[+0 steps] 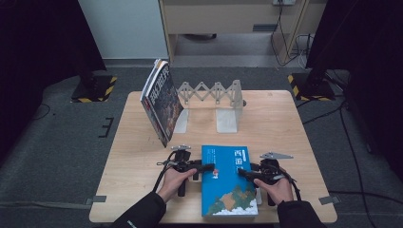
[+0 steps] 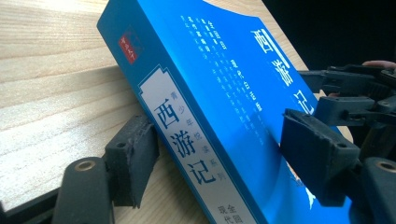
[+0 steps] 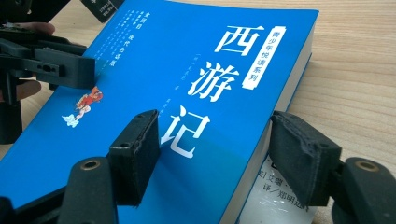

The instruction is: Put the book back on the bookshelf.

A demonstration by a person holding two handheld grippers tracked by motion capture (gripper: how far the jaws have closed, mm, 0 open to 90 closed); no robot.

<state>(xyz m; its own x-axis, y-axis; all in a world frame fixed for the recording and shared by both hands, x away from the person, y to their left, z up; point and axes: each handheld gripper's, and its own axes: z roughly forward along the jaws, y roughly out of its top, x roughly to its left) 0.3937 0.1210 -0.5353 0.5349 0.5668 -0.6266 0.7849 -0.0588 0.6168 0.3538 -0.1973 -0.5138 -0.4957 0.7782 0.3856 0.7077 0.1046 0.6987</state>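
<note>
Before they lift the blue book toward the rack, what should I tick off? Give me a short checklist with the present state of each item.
1. Left tool straddles the spine of the blue book, one jaw under, one over: ok.
2. Right tool straddles the opposite edge: ok.
3. Jaws closed firmly on the book: not ok; gaps show beside the pads in both gripper views.
4. Book off the table: cannot tell; the spine edge looks tilted up.
5. Rack has a free slot to the right of the leaning magazine: ok.
</note>
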